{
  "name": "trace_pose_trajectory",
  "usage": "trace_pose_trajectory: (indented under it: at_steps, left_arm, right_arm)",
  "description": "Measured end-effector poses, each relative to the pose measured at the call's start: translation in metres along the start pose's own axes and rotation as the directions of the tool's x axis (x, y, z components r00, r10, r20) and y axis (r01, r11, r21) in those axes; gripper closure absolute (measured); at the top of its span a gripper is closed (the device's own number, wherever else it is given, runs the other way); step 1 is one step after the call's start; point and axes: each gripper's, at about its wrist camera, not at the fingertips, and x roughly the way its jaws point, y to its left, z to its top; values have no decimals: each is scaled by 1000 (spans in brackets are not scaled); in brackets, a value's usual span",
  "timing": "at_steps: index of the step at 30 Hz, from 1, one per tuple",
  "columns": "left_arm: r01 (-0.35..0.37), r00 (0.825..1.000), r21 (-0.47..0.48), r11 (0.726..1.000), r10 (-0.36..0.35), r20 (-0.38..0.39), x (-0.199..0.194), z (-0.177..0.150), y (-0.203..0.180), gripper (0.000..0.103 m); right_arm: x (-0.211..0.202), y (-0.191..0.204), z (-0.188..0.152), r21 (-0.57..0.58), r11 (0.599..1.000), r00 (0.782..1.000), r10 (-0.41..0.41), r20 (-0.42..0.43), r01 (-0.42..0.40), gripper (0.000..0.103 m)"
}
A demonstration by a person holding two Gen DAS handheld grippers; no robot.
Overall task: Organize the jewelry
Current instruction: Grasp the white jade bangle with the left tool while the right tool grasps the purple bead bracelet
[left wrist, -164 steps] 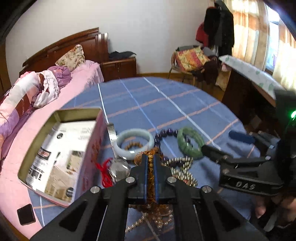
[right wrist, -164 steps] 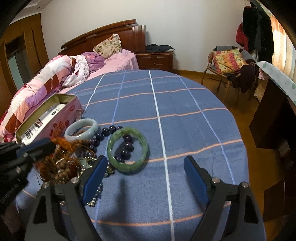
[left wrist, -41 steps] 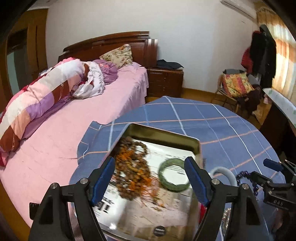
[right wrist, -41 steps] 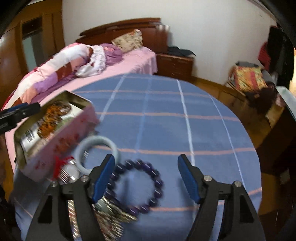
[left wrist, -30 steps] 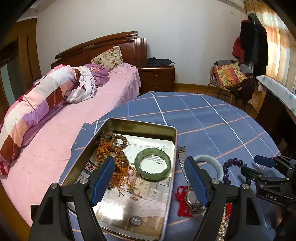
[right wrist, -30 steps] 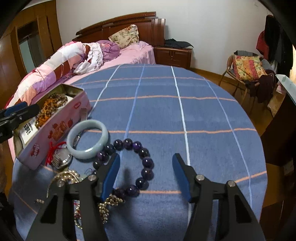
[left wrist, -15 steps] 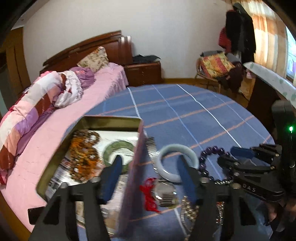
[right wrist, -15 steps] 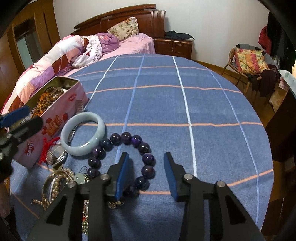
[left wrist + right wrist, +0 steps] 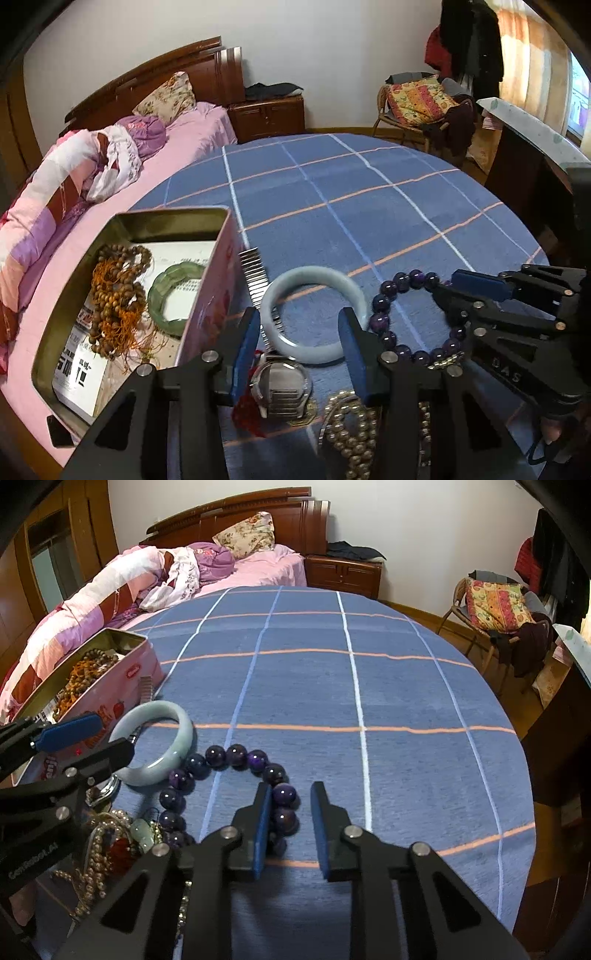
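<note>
Since a second ago both claws narrowed, left swung off tin | right gripper (image 9: 287,825) closing, half-narrow, straddling purple bead bracelet (image 9: 236,756), pads not yet pressing | left gripper (image 9: 299,347) closing over pale bangle (image 9: 314,314) | tin (image 9: 122,221) lies left, nearer left hand

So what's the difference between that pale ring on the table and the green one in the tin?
The pale bangle is smooth, whitish blue-grey, and lies on the blue tablecloth outside the tin, part of it between the closing left gripper's fingers. The green bangle has a bumpy, carved-looking rim, is darker, and already rests inside the tin beside the brown beads. Both are rigid rings lying flat, similar in size.
</note>
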Motion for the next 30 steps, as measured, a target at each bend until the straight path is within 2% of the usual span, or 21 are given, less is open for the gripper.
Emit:
trace_pose_trajectory:
  at_steps: [5,10,14,18,23,24,26,27,28,29,30]
  left_arm:
    - [12,1000,0,1000,-12,-2,0,4,-4,58]
    - [43,999,5,999,-43,-9,5,7,-7,57]
    - [65,998,31,997,-65,-25,9,8,-17,57]
    - [71,996,52,996,-68,-53,17,8,-23,57]
    - [89,993,33,995,-86,-84,27,7,-22,57]
    - [91,992,32,995,-88,-85,27,7,-21,57]
    - [102,991,33,994,-99,-90,28,7,-22,57]
    - [106,991,35,994,-102,-91,29,7,-23,59]
    - [112,990,38,993,-108,-95,29,6,-23,65]
    - [116,990,41,992,-111,-92,29,6,-23,71]
    - [124,989,44,991,-119,-93,29,6,-24,79]
  right_arm:
    - [-1,-4,0,-15,999,999,-46,-9,46,81]
    - [-5,-28,-3,33,995,995,-97,-11,97,81]
    - [-7,-41,-7,67,994,996,-85,5,85,81]
    - [-7,-37,-5,62,995,997,-81,8,80,79]
    - [-6,-36,-4,53,995,997,-83,7,83,77]
    - [-6,-36,-4,52,996,997,-79,7,79,75]
    - [-6,-36,-5,49,996,997,-78,3,78,57]
    - [-4,-35,-5,45,996,997,-79,-7,79,36]
    - [-2,-34,-5,38,995,996,-88,-18,89,29]
    - [-2,-34,-5,39,995,996,-90,-18,90,29]
    - [-3,-34,-5,38,996,996,-84,-15,84,35]
